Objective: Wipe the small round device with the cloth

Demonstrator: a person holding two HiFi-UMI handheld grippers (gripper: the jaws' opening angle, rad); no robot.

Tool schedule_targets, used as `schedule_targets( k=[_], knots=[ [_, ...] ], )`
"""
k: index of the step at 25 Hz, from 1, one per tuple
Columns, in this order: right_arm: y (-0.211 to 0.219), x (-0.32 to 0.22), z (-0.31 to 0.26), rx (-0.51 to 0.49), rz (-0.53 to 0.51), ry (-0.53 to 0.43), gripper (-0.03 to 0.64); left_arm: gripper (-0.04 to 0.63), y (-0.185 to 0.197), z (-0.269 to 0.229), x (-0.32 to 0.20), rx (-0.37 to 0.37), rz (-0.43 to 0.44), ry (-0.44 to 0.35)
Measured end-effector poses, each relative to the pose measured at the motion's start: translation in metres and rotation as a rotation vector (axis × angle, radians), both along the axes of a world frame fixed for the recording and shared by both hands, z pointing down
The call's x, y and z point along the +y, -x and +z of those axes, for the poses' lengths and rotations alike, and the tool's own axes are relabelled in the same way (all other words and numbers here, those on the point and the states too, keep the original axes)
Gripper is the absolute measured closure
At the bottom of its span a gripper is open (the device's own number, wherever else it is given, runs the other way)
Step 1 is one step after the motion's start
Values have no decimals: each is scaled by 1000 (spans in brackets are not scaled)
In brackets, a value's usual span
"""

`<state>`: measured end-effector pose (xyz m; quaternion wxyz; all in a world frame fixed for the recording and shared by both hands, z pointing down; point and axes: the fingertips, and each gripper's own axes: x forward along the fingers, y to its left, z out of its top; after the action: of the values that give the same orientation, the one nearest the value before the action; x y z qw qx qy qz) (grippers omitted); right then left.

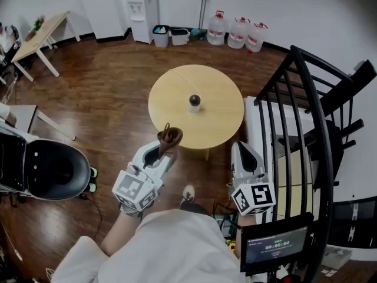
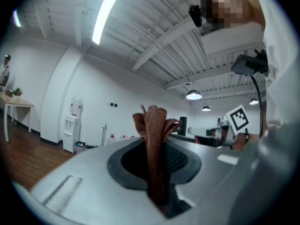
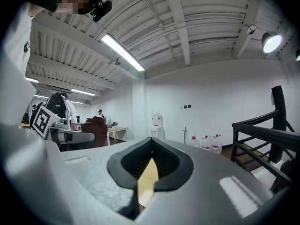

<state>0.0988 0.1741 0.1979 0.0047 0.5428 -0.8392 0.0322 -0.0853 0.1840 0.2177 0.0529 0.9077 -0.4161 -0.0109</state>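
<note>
The carry-in before wiping is judged to be the step in hand: the cloth is gripped, but no contact with the device has been made.

The left gripper (image 1: 165,153) is closed on the brown cloth (image 2: 154,139). In the left gripper view the fabric is pinched low between the jaws, and a bunched tuft stands up beyond and above their tips.

The small round device (image 1: 194,102) is seen at the middle of the round wooden table (image 1: 227,122), well ahead of both pairs of jaws and a little to the right of the left pair.

The right gripper (image 1: 242,150) is held beside the table's near edge. Its jaws are shut together and nothing is gripped; the pale sliver seen through the notch in the right gripper view is probably the table top beyond.

For the next move, the cloth tuft would have to be brought forward over the table and lowered onto the device. Whether the device must be steadied by the right jaws cannot be told.
</note>
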Motion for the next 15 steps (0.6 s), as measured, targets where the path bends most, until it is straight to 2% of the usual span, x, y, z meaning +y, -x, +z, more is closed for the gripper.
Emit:
schedule_targets(
  k=[9, 15],
  knots=[
    [-20, -56, 7, 12, -59, 21, 614, 522, -29, 2, -56, -7, -32, 6],
    [-22, -78, 12, 14, -86, 39, 614, 522, -40, 9, -78, -46, -23, 28]
  ],
)
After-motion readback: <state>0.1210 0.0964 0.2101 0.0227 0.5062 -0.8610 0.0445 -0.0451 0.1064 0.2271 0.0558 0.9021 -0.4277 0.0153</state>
